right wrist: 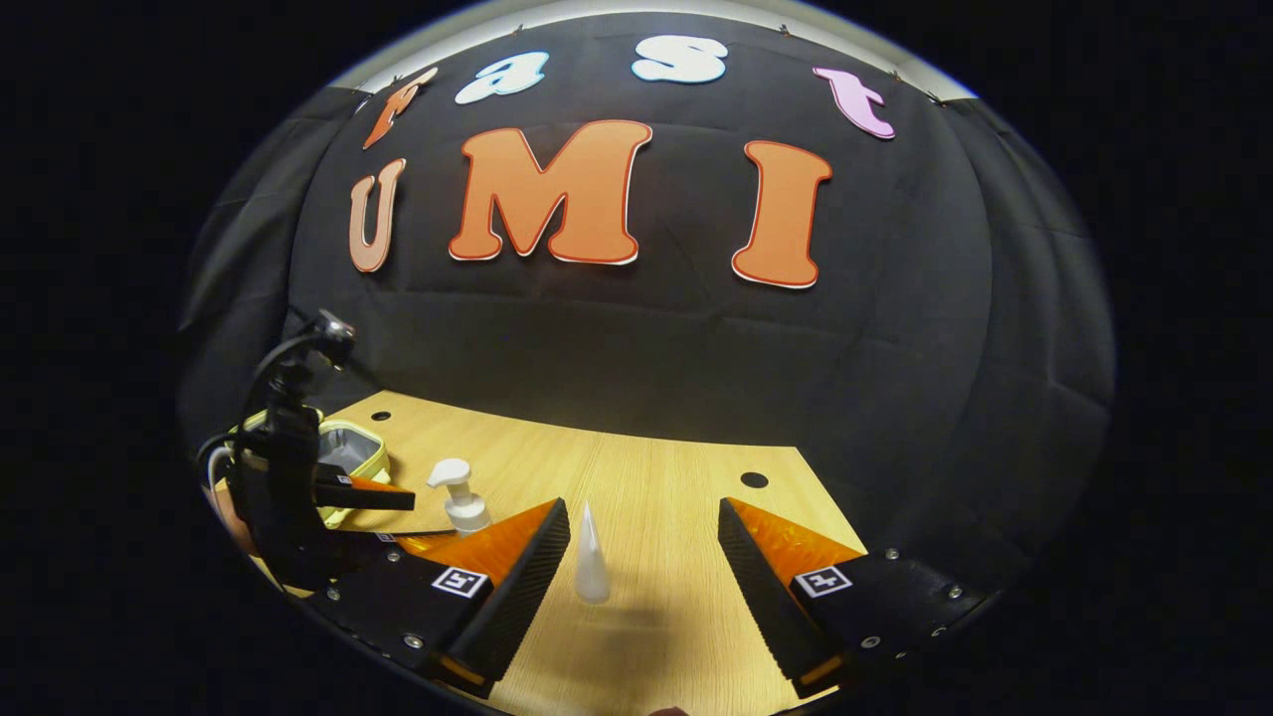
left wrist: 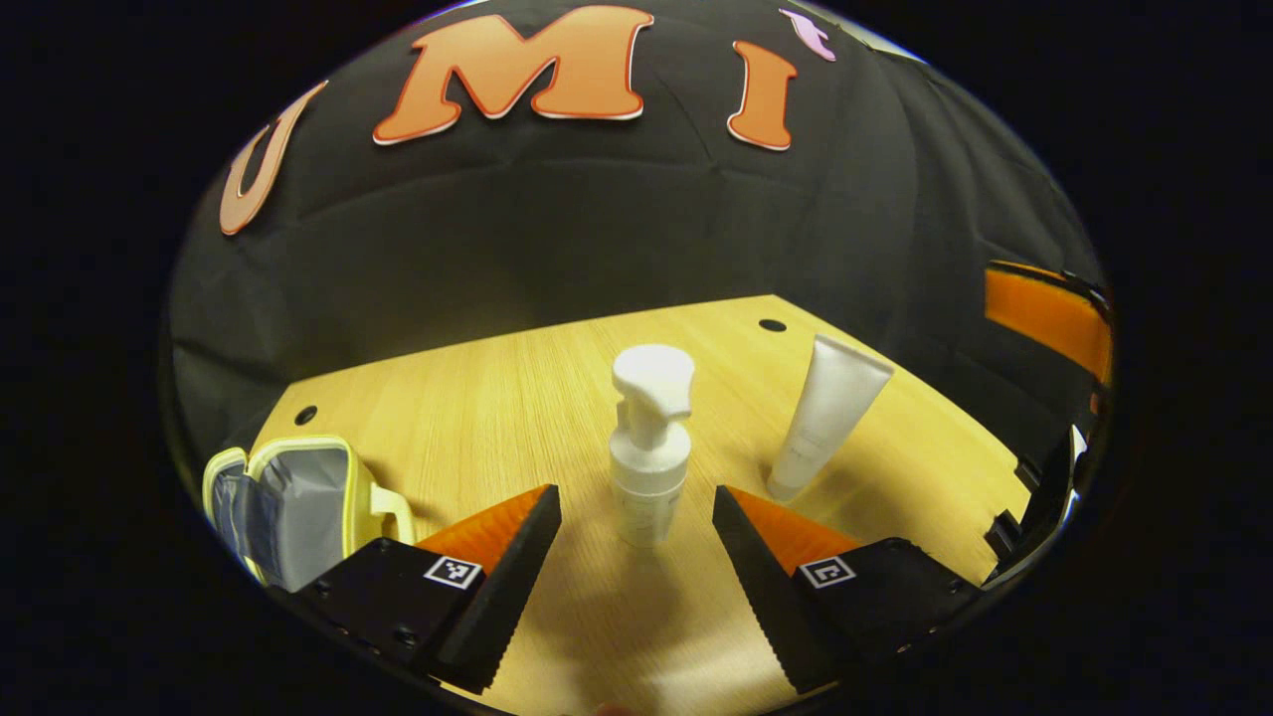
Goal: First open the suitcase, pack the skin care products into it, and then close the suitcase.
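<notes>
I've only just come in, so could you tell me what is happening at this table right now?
A person is packing skin care products into a small suitcase, which already lies open at the left of the wooden table. Nothing is packed or held yet. The left tool is open and lined up on the white pump bottle, which stands upright. The right tool is open too, facing the white tube standing on its cap.
</notes>
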`<action>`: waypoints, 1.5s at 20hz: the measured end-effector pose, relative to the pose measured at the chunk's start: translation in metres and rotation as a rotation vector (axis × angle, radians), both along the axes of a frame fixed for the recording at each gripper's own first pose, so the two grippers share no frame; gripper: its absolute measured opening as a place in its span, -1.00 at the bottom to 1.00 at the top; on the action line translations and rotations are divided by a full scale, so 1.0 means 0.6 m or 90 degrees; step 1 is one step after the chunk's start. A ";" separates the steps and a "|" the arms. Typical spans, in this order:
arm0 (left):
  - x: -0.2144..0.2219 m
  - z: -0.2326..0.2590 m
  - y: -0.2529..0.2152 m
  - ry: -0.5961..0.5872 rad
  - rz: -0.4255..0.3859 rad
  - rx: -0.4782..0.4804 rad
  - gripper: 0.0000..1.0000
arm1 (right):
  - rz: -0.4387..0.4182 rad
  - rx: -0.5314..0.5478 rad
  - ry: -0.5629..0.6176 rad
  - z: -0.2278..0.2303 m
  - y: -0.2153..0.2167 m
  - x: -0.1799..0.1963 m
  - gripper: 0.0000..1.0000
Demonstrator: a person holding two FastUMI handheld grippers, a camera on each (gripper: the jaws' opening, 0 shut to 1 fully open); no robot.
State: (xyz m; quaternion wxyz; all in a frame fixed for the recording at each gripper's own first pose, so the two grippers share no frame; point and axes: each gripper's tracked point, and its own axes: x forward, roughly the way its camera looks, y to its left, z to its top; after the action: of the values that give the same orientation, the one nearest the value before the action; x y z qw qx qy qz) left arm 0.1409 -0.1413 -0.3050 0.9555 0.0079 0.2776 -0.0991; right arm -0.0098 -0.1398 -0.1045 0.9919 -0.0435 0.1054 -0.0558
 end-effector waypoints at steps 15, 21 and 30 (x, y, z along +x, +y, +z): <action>0.085 -0.109 -0.031 0.053 -0.028 -0.001 0.29 | 0.027 0.012 0.098 -0.077 0.022 0.011 0.93; 0.059 -0.061 0.014 0.035 -0.003 0.002 0.24 | 0.052 0.025 0.160 -0.150 0.039 0.041 0.94; -0.019 0.121 0.157 -0.029 0.100 0.008 0.24 | 0.084 0.062 0.244 -0.261 0.057 0.102 0.94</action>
State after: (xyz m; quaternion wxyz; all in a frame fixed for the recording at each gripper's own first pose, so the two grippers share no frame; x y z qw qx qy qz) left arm 0.1297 -0.0468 -0.2327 0.9663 -0.0058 0.2563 -0.0222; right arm 0.0515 -0.1054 -0.2611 0.9561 -0.0124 0.2918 0.0240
